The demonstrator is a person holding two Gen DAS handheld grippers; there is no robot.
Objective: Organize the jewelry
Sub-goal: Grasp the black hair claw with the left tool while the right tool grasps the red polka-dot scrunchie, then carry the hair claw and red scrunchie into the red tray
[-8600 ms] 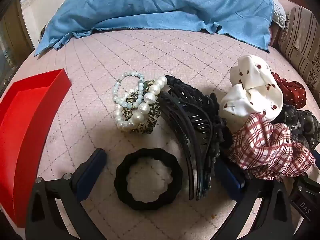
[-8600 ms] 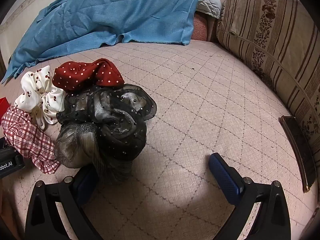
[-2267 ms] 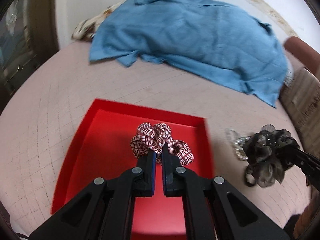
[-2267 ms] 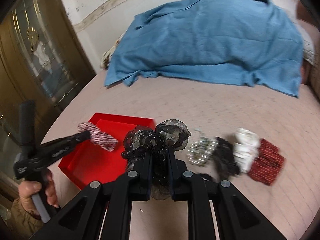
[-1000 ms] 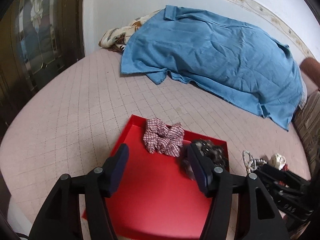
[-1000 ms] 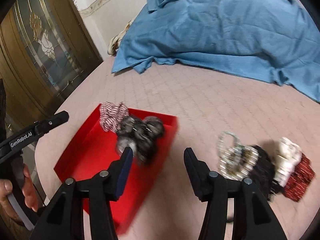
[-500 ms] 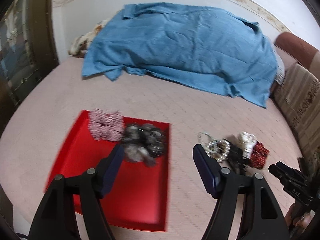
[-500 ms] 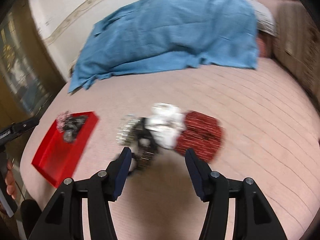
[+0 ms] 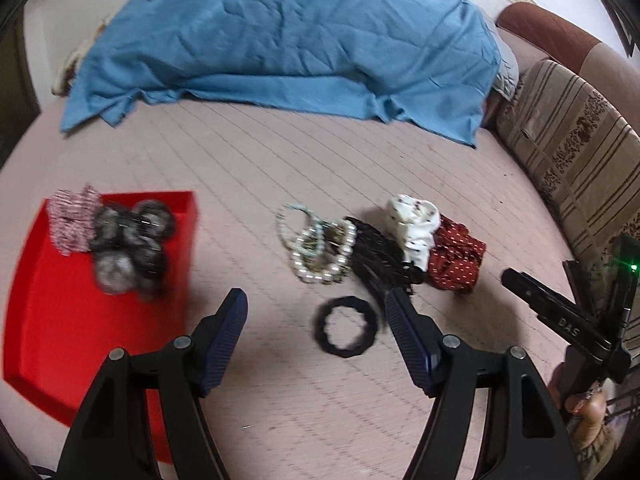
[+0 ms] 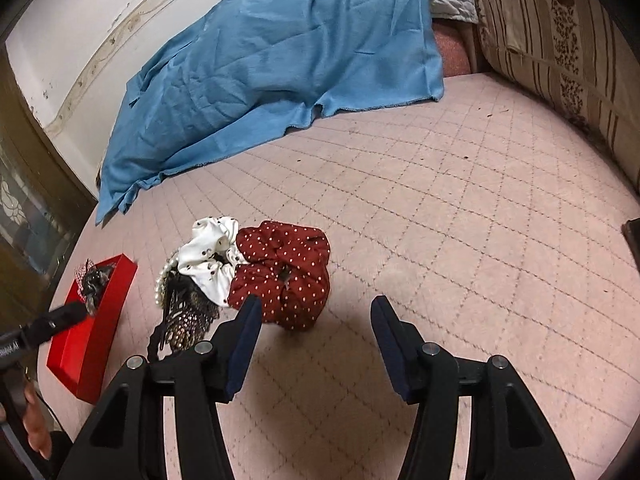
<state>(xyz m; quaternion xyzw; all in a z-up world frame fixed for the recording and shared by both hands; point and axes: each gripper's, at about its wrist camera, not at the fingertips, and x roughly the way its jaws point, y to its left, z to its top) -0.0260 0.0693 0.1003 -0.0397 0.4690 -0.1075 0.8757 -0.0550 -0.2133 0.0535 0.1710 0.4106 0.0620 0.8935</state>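
Observation:
A red tray (image 9: 36, 332) on the pink quilt holds a plaid scrunchie (image 9: 72, 220) and a black organza scrunchie (image 9: 132, 244). To its right lie bead bracelets (image 9: 316, 248), black hair clips (image 9: 376, 260), a white scrunchie (image 9: 412, 224), a red dotted scrunchie (image 9: 456, 260) and a black hair tie (image 9: 346, 332). My left gripper (image 9: 316, 312) is open and empty above the hair tie. My right gripper (image 10: 316, 320) is open and empty just right of the red dotted scrunchie (image 10: 284, 276); the tray (image 10: 96, 320) is at its far left.
A blue cloth (image 9: 280, 36) covers the far side of the bed. A striped sofa back (image 9: 580, 148) runs along the right. The right gripper's body (image 9: 560, 320) shows at the right of the left wrist view.
Both grippers let go of their scrunchies in the tray and opened. Both have swung right, away from the tray, toward the pile of loose items.

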